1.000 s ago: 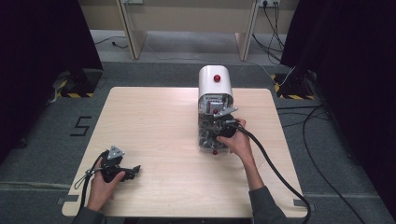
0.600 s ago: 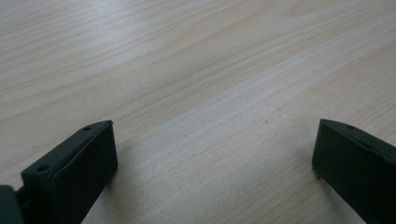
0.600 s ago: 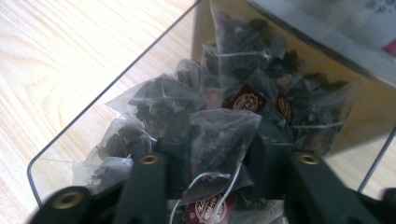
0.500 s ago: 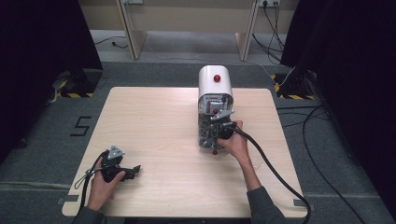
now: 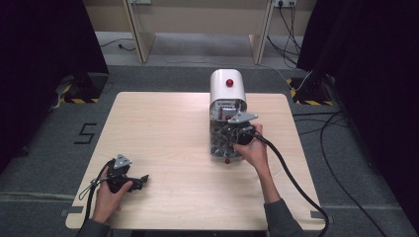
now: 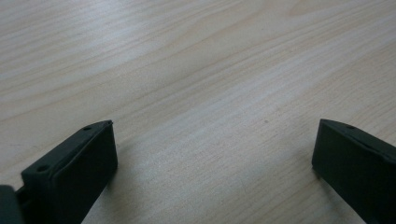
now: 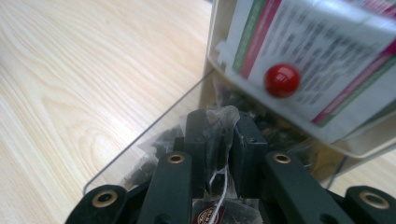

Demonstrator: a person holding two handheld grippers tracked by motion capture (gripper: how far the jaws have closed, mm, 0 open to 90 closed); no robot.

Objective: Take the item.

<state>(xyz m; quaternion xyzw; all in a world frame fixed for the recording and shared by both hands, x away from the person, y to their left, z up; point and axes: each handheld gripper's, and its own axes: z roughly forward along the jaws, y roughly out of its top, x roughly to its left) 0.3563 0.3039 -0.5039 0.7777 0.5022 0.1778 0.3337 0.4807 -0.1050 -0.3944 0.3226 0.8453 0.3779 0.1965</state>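
A translucent mesh tea bag with dark leaves inside sits pinched between the jaws of the right gripper, which are closed to a narrow gap on it; its white string runs down between them to a round tag at the bottom edge of the right gripper view. This grip is legible there, whereas the high view resolves the right gripper merely as a dark mass at the open front of the white, round-topped dispenser with a red knob, standing right of centre on the pale wooden table. A clear tray of further bags projects from it. The left gripper rests at the near left corner, jaws spread wide over bare wood, holding nothing.
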